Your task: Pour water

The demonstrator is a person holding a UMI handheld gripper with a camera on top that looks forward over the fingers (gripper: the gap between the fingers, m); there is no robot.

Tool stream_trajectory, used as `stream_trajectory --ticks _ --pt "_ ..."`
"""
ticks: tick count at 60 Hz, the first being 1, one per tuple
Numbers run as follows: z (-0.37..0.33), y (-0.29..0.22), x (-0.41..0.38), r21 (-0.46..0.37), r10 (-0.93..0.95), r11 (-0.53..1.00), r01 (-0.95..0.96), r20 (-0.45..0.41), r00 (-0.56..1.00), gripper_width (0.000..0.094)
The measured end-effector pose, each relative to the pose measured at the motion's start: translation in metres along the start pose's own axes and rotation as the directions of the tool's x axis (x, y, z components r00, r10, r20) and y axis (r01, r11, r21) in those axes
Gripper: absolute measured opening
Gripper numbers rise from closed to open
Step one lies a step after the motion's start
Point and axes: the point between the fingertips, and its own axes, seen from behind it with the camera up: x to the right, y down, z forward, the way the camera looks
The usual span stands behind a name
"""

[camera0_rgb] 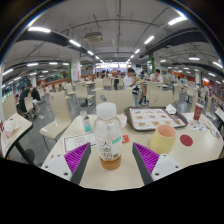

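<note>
Gripper view shows the tool [109,158] lined up on a small clear bottle [109,136] with a white cap, which stands upright on the pale surface [190,152] and holds amber liquid in its lower part. I read the tool as spread: the two fingers [80,158] flank the bottle, and a gap seems to remain on each side, so the bottle stands between them on its own base and is not yet pinched. A yellow cup [165,138] stands upright to the right of the bottle, near but apart from it, and I take it as the likely receiver. A red disc [186,140] lies just beyond the cup, and a tray [154,119] holding round items sits further back. My judgement is that the step in hand is the grasp. To do it well, I keep the bottle centred between the pads, close evenly on the body below the cap, and avoid pushing it with one finger first, since a light bottle will likely tip. I cannot tell whether the cap is loose; it must be off before any tilt toward the cup.
</note>
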Motion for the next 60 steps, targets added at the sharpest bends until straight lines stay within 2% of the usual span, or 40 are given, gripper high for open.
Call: stream_trajectory --ticks 8,13,15,19,29,38,43,53,60 --pt "0.041 -0.003 0.001 0.022 0.014 1.000 -0.013 -0.027 1.000 0.0844" --pt "0.055 -0.006 -0.002 0.046 0.010 0.999 -0.009 -0.024 1.000 0.0797" --pt "0.060 -0.008 -0.003 0.055 0.002 0.998 0.000 -0.026 1.000 0.0742" --pt "0.065 -0.011 -0.005 0.077 -0.020 0.997 0.022 -0.029 0.999 0.0556" --pt "0.067 -0.012 -0.007 0.069 -0.035 0.997 0.037 -0.029 0.999 0.0433" --pt "0.063 -0.019 -0.014 0.052 -0.032 0.998 0.032 0.000 0.999 0.0431" --pt "0.054 -0.037 -0.020 0.069 0.027 0.997 -0.030 0.047 0.999 0.0433" --pt "0.039 -0.102 -0.020 0.097 0.307 0.939 -0.330 0.195 0.931 0.0435" --pt "0.036 -0.141 -0.007 0.055 0.553 0.805 -0.591 0.288 0.782 0.0432"
